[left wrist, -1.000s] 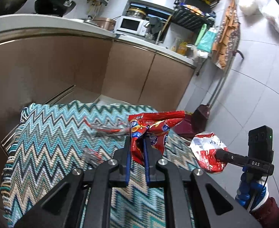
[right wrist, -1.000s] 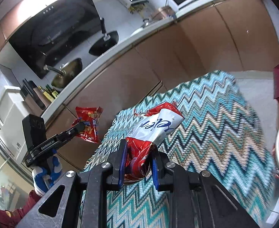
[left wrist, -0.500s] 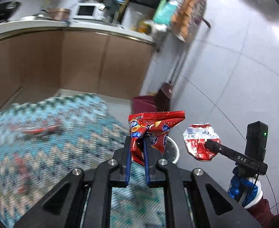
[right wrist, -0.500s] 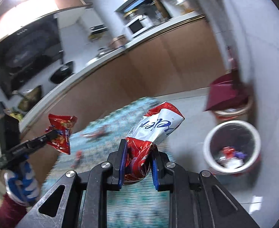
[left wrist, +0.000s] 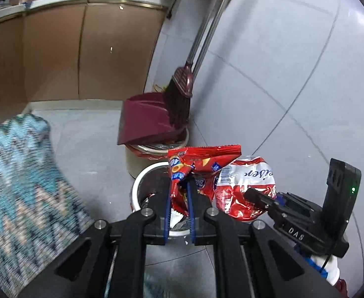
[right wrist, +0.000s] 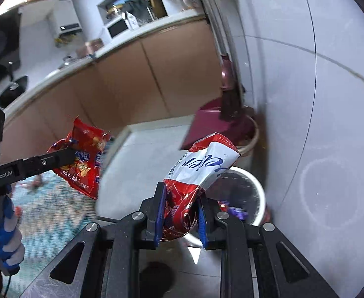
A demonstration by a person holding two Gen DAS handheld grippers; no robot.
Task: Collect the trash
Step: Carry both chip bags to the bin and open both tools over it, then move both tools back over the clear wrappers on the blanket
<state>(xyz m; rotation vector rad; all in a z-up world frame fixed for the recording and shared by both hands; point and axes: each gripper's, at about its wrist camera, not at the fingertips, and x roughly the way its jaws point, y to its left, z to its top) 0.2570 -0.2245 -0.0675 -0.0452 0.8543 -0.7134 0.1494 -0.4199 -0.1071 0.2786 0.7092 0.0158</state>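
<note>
My left gripper (left wrist: 179,193) is shut on a red snack bag (left wrist: 201,164), held above a white round trash bin (left wrist: 138,186) on the floor. My right gripper (right wrist: 180,198) is shut on a red and white wrapper (right wrist: 204,166) just over the same bin (right wrist: 256,188), which holds several wrappers. The wrapper (left wrist: 241,186) and right gripper (left wrist: 259,197) show at right in the left wrist view. The left gripper (right wrist: 67,157) with its red bag (right wrist: 85,164) shows at left in the right wrist view.
A maroon dustpan (left wrist: 144,121) and broom (left wrist: 179,94) rest on a second bin (left wrist: 134,161) against the tiled wall. A zigzag-patterned cloth surface (left wrist: 15,186) lies at left, with small wrappers (right wrist: 33,182) on it. Brown kitchen cabinets (left wrist: 57,57) stand behind.
Both grippers have swung right from over the patterned cloth to above the white bin, each still holding its wrapper.
</note>
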